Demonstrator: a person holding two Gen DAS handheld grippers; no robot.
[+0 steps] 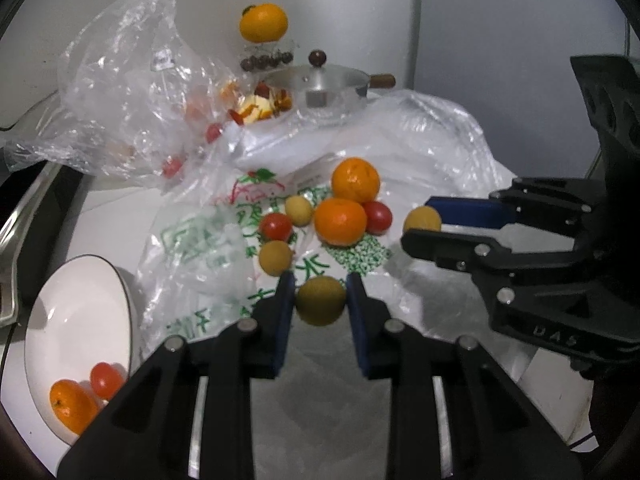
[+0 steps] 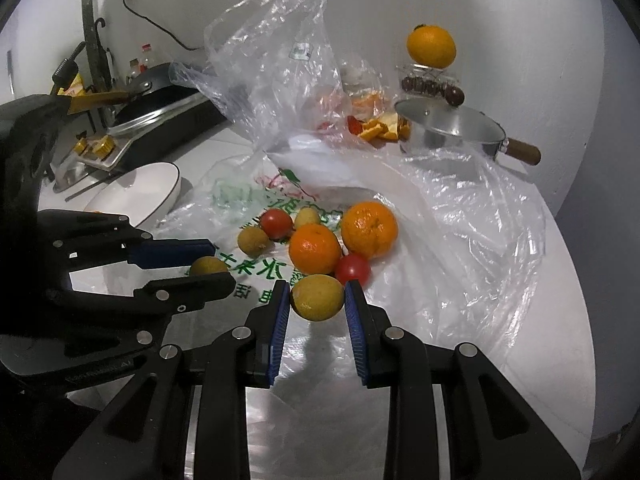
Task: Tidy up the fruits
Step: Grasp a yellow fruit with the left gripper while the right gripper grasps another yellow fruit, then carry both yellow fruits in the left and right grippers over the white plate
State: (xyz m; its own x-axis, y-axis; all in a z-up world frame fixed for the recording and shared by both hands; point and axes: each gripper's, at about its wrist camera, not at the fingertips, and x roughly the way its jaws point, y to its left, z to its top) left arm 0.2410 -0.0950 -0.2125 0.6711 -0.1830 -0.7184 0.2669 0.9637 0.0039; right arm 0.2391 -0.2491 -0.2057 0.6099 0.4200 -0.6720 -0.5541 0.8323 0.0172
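Observation:
My left gripper (image 1: 321, 300) is shut on a small yellow-brown fruit (image 1: 320, 300), seen from the side in the right wrist view (image 2: 208, 266). My right gripper (image 2: 317, 298) is shut on another yellow-brown fruit (image 2: 317, 297), also seen in the left wrist view (image 1: 422, 219). On a printed plastic bag (image 1: 208, 240) lie two oranges (image 1: 340, 221) (image 1: 355, 179), two red tomatoes (image 1: 275, 226) (image 1: 378, 216) and two more small yellow fruits (image 1: 275, 257) (image 1: 299, 210). A white bowl (image 1: 72, 312) at the left holds an orange (image 1: 72, 404) and a tomato (image 1: 105, 378).
A steel pot (image 1: 328, 86) with lid and wooden handle stands at the back, next to a jar with an orange on top (image 1: 264, 22). A crumpled clear bag (image 1: 120, 80) with fruit rises at the back left. A stove with a pan (image 2: 160, 96) is at far left.

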